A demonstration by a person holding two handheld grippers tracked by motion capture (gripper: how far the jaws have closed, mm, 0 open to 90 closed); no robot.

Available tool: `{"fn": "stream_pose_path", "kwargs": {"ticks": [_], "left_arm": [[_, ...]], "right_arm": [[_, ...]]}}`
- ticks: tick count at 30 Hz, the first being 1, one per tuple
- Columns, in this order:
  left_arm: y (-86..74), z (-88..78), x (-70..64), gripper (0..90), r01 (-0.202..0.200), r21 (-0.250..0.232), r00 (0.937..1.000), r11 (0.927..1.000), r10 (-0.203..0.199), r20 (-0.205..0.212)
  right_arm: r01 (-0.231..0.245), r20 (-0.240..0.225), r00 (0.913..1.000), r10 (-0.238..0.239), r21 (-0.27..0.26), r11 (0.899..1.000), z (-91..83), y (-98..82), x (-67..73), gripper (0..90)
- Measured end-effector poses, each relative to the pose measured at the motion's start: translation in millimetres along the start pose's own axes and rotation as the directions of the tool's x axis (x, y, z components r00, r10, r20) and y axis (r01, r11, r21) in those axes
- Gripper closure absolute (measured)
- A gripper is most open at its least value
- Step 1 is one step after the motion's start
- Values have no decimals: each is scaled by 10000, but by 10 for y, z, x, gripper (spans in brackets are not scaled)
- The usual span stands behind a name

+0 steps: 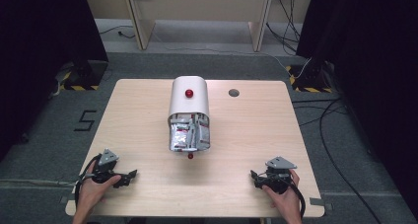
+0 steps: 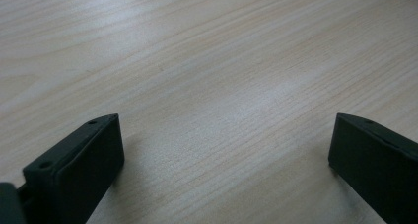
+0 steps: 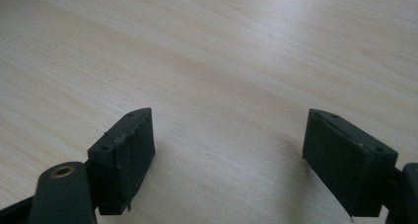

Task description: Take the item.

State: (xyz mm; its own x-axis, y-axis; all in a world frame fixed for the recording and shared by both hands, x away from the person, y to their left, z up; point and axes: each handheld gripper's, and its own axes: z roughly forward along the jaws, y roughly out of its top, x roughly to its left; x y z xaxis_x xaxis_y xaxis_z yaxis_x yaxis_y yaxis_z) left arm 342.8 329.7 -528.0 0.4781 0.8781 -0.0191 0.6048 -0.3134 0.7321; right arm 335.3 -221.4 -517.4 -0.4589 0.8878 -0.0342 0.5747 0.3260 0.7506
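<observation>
Left gripper (image 1: 129,176): jaws being held apart, empty, near front-left corner.
Right gripper (image 1: 255,177): likewise, front-right.
Packet bin (image 1: 189,113): tabletop (image 1: 246,135) centre, packets (image 1: 190,137) spilling frontward.
Risk: packets being scattered by careless reach.

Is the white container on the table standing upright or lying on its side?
Lying on its side: the white container has silvery packets spilling from its mouth.

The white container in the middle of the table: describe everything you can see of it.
The white container lies on its side at the middle of the wooden table, its open mouth facing the person. It has a smooth, rounded shell that looks like plastic, with a red knob on top. Crinkled silvery packets with red print spill from the mouth onto the table. A small red thing lies just in front. Neither gripper touches it.
</observation>
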Motion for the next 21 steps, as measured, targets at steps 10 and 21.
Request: {"fn": "stream_pose_path", "kwargs": {"ticks": [10,21], "left_arm": [[0,0,0,0,-1,2,10000,10000,1,2],[0,0,1,0,-10,1,10000,10000,10,11]], "right_arm": [[226,-179,9996,-240,-729,9971,-111,97,96,241],[310,-599,9974,-400,-1457,9888,-247,362,286,254]]}}
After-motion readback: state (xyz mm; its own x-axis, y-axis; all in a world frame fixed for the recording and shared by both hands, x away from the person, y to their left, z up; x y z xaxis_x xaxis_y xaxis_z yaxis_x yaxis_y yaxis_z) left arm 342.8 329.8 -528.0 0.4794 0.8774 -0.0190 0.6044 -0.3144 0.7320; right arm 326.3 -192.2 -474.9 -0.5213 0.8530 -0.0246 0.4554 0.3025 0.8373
